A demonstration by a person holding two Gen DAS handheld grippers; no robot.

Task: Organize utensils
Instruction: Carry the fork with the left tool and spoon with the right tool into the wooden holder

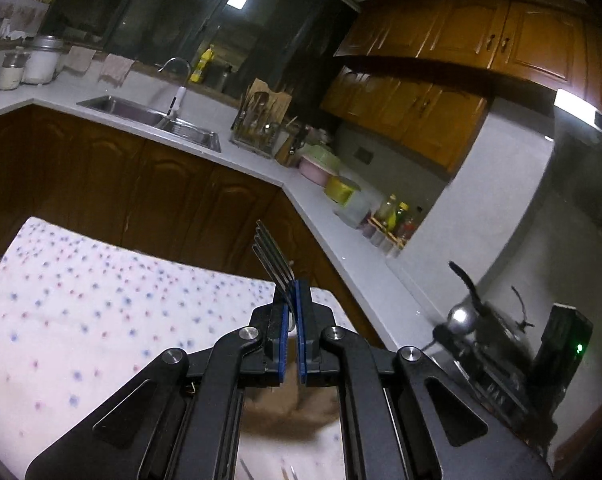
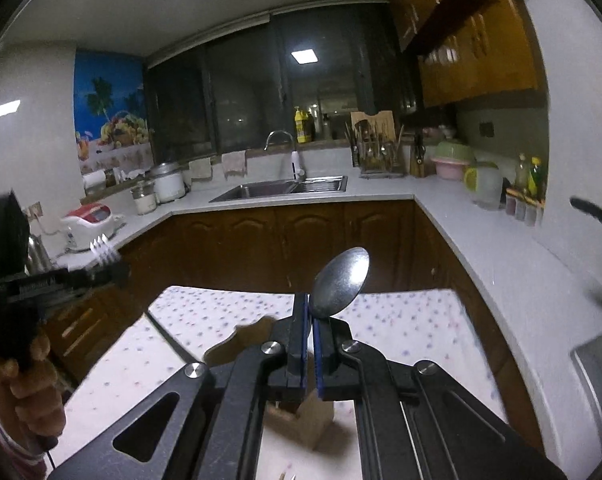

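In the left wrist view my left gripper (image 1: 293, 300) is shut on a metal fork (image 1: 271, 258), its tines sticking up and to the left above the dotted tablecloth (image 1: 81, 320). My right gripper (image 2: 311, 308) is shut on a metal spoon (image 2: 341, 284), bowl upward. Each gripper shows in the other's view: the right gripper (image 1: 443, 334) is blurred at the right, with the spoon (image 1: 459, 316). The left gripper (image 2: 115, 270), with the fork tines (image 2: 102, 250), is held by a hand (image 2: 25, 380). A wooden holder (image 2: 297, 420) sits below the right jaws.
A grey L-shaped counter (image 2: 481, 264) with a sink (image 2: 281, 190) runs behind the table. On it stand a utensil rack (image 2: 377, 152), bowls (image 2: 449, 160), bottles (image 2: 533, 176) and a rice cooker (image 2: 91, 220). Brown cabinets lie below and above.
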